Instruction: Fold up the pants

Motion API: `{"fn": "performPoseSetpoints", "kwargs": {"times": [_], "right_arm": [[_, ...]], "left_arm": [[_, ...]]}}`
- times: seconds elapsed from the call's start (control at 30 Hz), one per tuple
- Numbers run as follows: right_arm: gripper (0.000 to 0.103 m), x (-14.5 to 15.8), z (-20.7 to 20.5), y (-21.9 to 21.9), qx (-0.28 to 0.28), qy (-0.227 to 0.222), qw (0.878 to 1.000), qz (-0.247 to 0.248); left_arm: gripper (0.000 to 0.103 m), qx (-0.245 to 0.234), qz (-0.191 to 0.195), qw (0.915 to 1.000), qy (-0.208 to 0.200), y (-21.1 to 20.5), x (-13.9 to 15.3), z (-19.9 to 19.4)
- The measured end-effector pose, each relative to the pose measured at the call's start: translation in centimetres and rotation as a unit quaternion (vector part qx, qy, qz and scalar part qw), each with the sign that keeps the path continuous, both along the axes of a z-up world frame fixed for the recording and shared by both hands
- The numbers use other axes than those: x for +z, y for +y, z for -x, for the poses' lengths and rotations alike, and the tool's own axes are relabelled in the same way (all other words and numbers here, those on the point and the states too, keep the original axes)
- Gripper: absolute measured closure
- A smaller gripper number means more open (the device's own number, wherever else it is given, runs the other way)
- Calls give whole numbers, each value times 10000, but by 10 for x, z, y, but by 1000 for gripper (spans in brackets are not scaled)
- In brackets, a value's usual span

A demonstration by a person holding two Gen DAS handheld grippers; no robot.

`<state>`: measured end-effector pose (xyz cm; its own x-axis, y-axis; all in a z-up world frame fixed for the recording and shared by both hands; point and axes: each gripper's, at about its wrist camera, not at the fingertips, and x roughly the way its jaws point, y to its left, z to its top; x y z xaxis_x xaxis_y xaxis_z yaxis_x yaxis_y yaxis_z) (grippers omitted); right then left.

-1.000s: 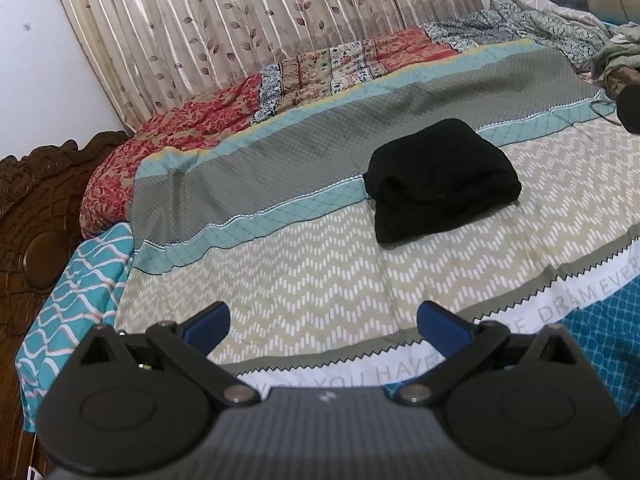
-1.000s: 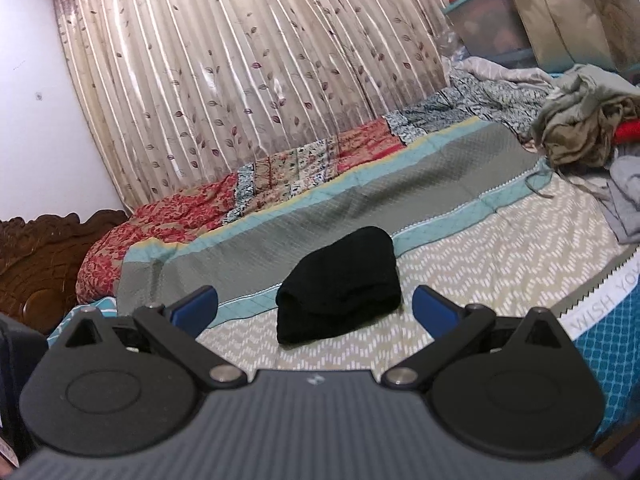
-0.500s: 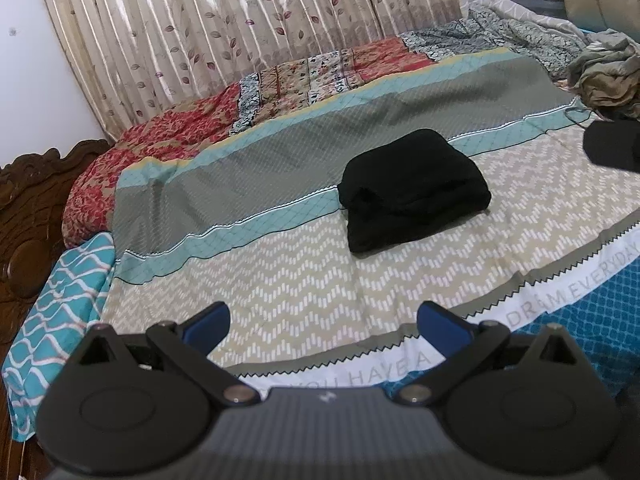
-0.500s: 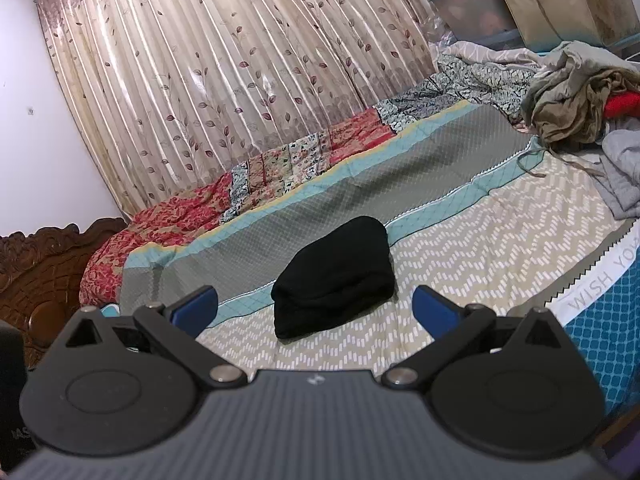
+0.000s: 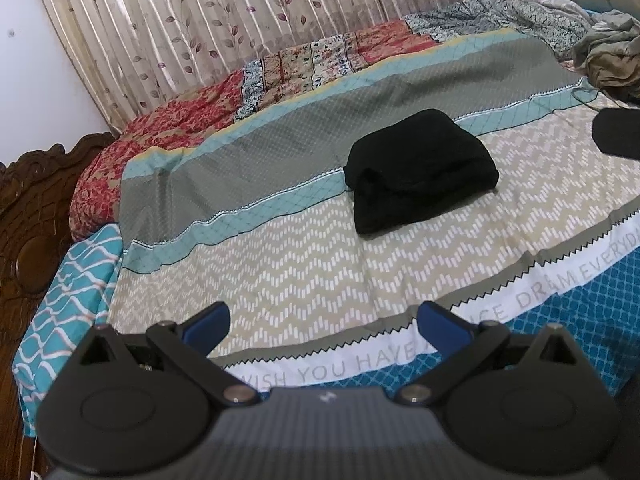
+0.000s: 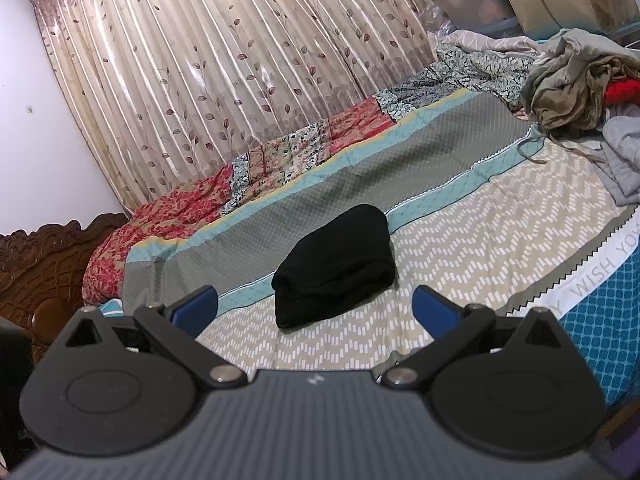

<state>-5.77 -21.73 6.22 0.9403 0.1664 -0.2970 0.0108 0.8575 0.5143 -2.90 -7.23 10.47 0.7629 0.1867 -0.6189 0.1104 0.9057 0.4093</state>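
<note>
Centrally, the folded black pants (image 5: 420,170) are lying as a compact bundle on the patterned bedsheet (image 5: 304,268), straddling its teal band and its beige zigzag zone. Both tools are hovering near the bed's front edge, well apart from the bundle. The left gripper (image 5: 322,322) is holding its blue-tipped fingers (image 5: 208,322) spread wide, gripping nothing. The right gripper (image 6: 316,306) is likewise standing with its jaws apart and empty. A heap of unfolded clothes (image 6: 576,80) is resting at the sheet's far right, before the leaf-print curtain (image 6: 240,68).
</note>
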Motion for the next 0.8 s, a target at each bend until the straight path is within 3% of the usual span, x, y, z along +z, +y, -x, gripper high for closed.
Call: {"fn": "performPoseSetpoints", "kwargs": {"times": [0.8], "right_arm": [[0,-15,-9,-1,130,331,9994,-14]], "left_arm": [[0,-36,-117,9978,653,-2,-31,-8]]}}
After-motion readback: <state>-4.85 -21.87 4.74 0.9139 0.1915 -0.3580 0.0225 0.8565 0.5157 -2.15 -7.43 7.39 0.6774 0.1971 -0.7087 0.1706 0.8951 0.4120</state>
